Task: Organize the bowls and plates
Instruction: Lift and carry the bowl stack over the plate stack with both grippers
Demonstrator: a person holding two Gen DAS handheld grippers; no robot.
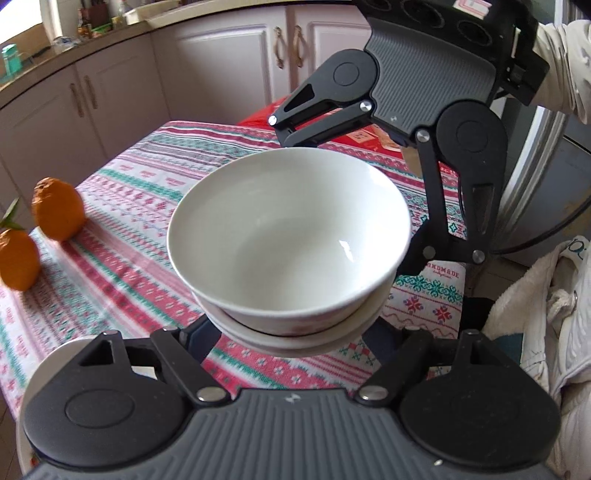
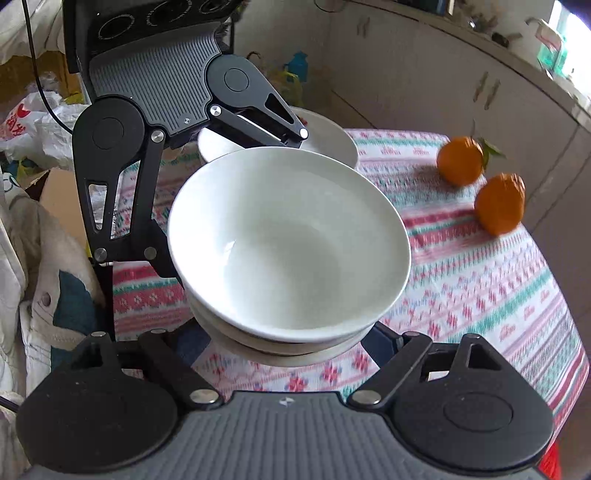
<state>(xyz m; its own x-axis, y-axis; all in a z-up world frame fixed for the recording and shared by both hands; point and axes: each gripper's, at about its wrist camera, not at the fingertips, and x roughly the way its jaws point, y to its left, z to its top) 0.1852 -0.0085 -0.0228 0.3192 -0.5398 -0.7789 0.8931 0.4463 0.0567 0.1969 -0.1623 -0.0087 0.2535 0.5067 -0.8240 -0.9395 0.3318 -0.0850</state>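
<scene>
Both jaws are clamped around a stack of white bowls [image 1: 288, 236], the left gripper [image 1: 291, 332] opposite the right gripper [image 2: 291, 336], above a tablecloth [image 1: 155, 173] marked "HANDMADE".

A table covered with a woven cloth [image 1: 129, 236] in red, teal and white bands fills the near ground. Far behind it runs a row of pale beige panelled cabinet doors [image 1: 229, 55] with slim metal handles, beneath a curved brown countertop [image 1: 74, 48] cluttered with bottles and a teal container. Daylight pours in from a bright window [image 1: 22, 18] at the far left. In the right wrist view, crumpled white plastic bags [image 2: 33, 125] and a cardboard box [image 2: 61, 199] lie on the left.
</scene>
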